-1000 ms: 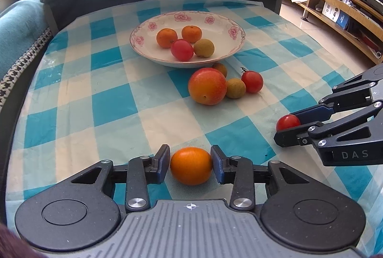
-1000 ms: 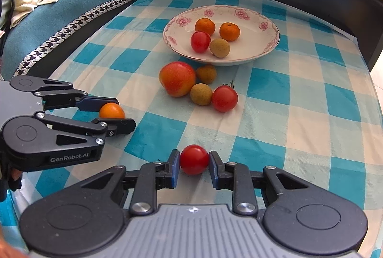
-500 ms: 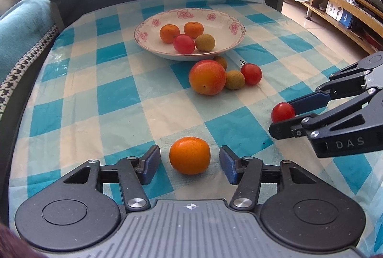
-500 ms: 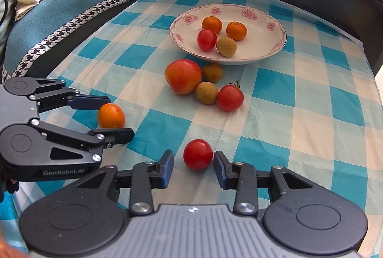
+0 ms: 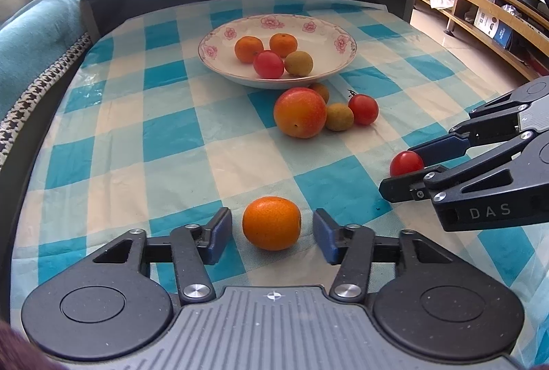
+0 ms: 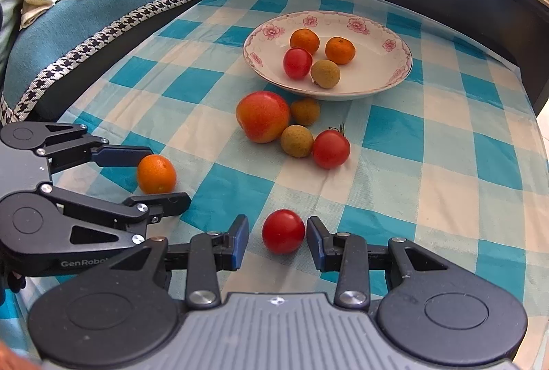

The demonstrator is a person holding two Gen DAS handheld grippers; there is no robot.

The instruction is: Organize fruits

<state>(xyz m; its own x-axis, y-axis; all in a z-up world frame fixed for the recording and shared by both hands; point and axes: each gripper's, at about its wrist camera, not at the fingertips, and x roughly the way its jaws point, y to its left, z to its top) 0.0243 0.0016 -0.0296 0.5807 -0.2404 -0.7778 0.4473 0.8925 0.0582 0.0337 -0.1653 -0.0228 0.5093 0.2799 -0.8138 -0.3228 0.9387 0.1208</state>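
While four fruits sit in the bowl (image 5: 343, 61), each spread tool (image 5: 271, 231) (image 6: 277, 241) flanks one fruit.

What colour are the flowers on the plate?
Pink, on the white plate's rim; the right wrist view shows them best.

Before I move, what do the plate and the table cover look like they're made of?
Plate: likely glazed ceramic, glossy white with printed pink flowers and a thin rim line. Table cover: looks like thin plastic sheeting, with a slight sheen and crinkled folds, though coated cloth is possible.
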